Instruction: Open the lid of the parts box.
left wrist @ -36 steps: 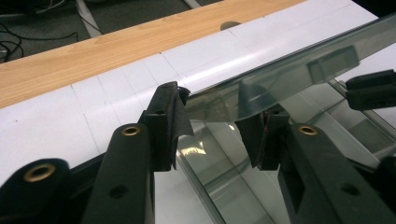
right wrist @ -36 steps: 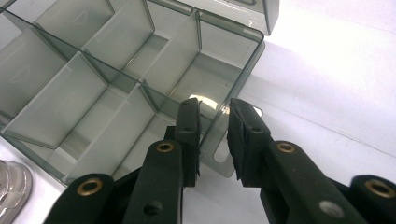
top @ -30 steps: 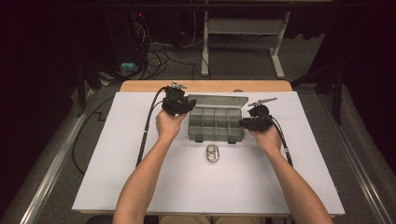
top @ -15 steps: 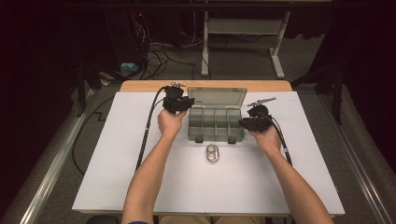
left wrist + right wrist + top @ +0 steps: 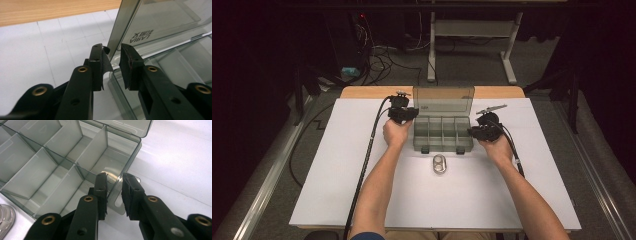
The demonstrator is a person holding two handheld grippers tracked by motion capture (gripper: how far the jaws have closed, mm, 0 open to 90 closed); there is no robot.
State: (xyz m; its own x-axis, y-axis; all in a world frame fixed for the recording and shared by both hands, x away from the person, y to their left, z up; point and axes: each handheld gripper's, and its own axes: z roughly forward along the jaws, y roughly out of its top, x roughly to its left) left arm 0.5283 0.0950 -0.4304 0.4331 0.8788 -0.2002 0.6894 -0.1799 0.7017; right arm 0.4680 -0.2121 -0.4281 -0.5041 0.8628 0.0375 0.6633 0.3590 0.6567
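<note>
Now | left gripper (image 5: 111,65): closing around lid (image 5: 160,22) edge, label mirrored | right gripper (image 5: 114,191): astride organizer box (image 5: 62,162) wall

Beyond the left gripper (image 5: 111,56), the organizer box (image 5: 175,62) runs off the frame's right edge; beside the right gripper (image 5: 113,178), a silvery object (image 5: 6,220) is cropped, unidentifiable.

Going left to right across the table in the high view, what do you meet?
Left tool at the box's left wall → open compartment box, its lid raised → right tool at the box's right wall. The small metal object lies nearer, below the box.
</note>
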